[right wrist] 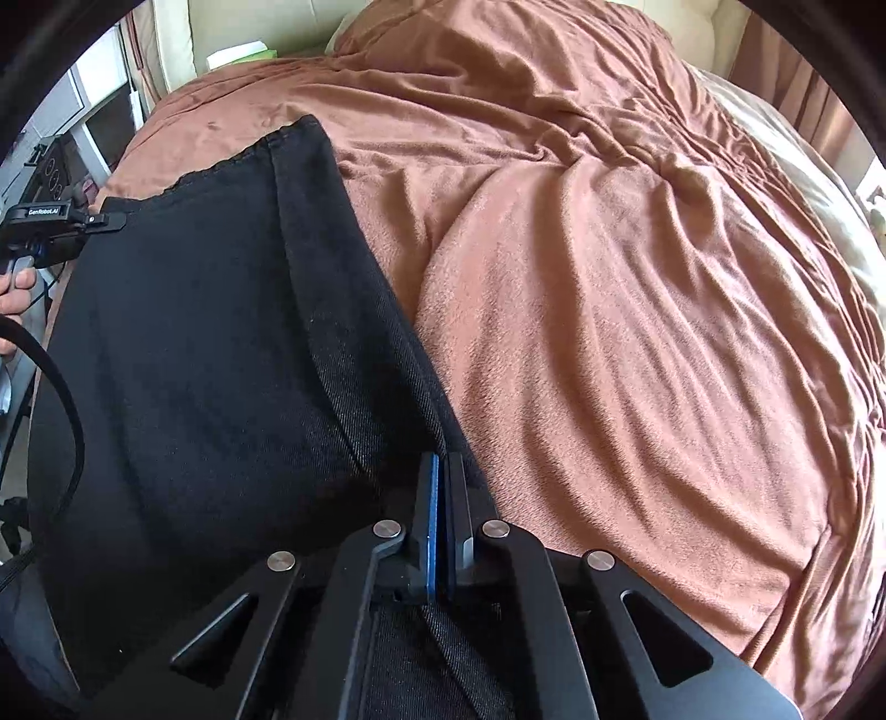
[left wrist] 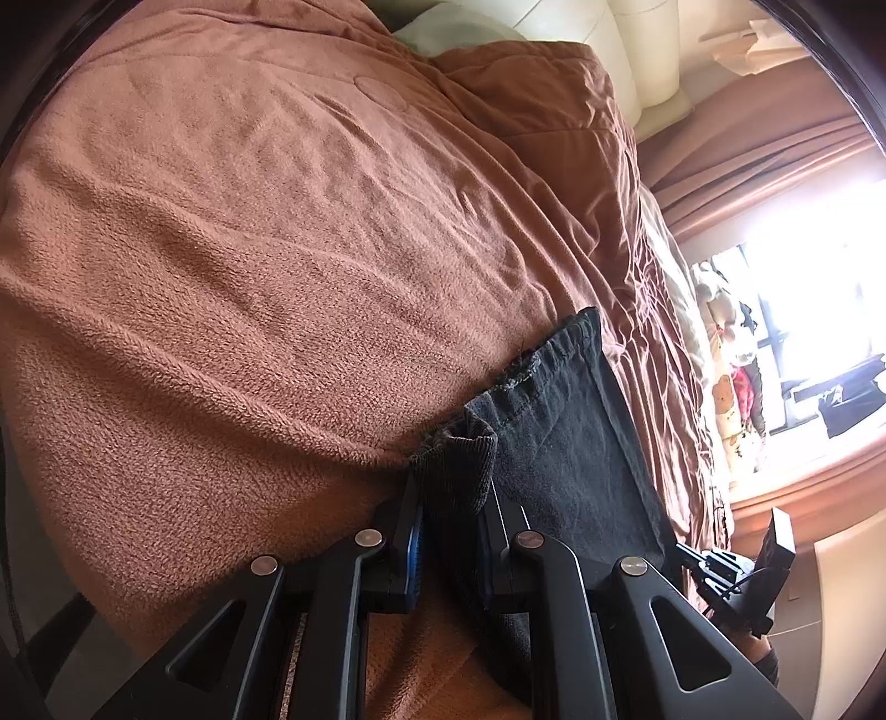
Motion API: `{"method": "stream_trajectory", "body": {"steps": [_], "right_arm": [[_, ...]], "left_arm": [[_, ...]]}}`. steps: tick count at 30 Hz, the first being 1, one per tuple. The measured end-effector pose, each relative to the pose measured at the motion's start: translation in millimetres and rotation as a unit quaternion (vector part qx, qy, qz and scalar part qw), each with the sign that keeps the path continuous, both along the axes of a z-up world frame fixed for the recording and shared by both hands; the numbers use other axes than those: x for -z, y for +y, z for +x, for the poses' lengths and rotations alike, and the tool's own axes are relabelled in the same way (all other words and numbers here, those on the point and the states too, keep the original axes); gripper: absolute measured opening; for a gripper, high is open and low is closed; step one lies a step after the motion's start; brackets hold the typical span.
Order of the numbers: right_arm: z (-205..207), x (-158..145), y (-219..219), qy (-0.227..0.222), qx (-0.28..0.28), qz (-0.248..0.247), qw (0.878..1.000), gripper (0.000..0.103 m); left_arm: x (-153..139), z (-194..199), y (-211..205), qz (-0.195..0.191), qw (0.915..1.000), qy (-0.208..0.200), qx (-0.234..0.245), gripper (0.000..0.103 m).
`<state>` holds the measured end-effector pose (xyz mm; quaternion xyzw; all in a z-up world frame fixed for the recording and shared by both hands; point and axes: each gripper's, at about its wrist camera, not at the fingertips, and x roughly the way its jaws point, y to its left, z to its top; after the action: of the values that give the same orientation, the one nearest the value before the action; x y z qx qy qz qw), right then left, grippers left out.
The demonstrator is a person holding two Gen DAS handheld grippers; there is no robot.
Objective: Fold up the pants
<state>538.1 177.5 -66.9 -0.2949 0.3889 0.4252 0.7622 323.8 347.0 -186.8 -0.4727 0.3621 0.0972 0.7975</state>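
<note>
Black pants [right wrist: 210, 343] lie stretched over a brown fleece blanket [right wrist: 637, 332] on a bed. In the left wrist view my left gripper [left wrist: 451, 498] is shut on a bunched corner of the pants [left wrist: 565, 443] at their gathered hem or waistband. In the right wrist view my right gripper [right wrist: 443, 471] is shut on the pants' right edge along a seam. The left gripper [right wrist: 105, 221] shows at the far left of the right wrist view, holding the other corner. The right gripper [left wrist: 720, 565] shows at the lower right of the left wrist view.
The brown blanket [left wrist: 277, 249] covers the bed. A cream headboard [left wrist: 637, 50] and a pale pillow [left wrist: 443, 33] lie at the far end. Curtains [left wrist: 764, 144], a bright window [left wrist: 819, 266] and stuffed toys [left wrist: 731, 354] stand to the right. White furniture [right wrist: 99, 111] stands left.
</note>
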Motion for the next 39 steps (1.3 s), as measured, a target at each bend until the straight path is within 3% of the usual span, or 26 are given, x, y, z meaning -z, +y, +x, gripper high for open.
{"method": "stream_trajectory", "body": {"steps": [7,15,17,22,30,39], "right_arm": [[-1.8,13.6,19.2,-0.037,0.014,-0.035,0.999,0.0],[-5.1,23.7,29.0,-0.054,0.06,-0.03,0.996,0.0],[-2.7,19.1,27.0,-0.057,0.092,-0.019,0.994,0.0],[-1.9,-6.8,-10.4,-0.002,0.143,0.067,0.987,0.001],[-42.5,-30.9,-80.9,0.013,0.19,0.089,0.978,0.001],[-96.0,-30.6,-153.4,0.057,0.27,0.097,0.956,0.001]], "left_arm": [[-0.1,4.5,-1.2,-0.004,1.0,-0.001,0.001,0.016],[5.8,5.9,-7.3,-0.022,0.9997,-0.006,0.0,0.016],[4.8,8.3,-6.4,-0.021,0.9998,-0.006,-0.001,0.011],[-7.4,9.1,-4.3,-0.023,0.9993,-0.028,0.004,0.005],[-43.6,14.6,-7.9,-0.042,0.9949,-0.091,0.014,0.005],[-94.1,30.9,-22.5,-0.043,0.9883,-0.139,0.046,0.005]]}}
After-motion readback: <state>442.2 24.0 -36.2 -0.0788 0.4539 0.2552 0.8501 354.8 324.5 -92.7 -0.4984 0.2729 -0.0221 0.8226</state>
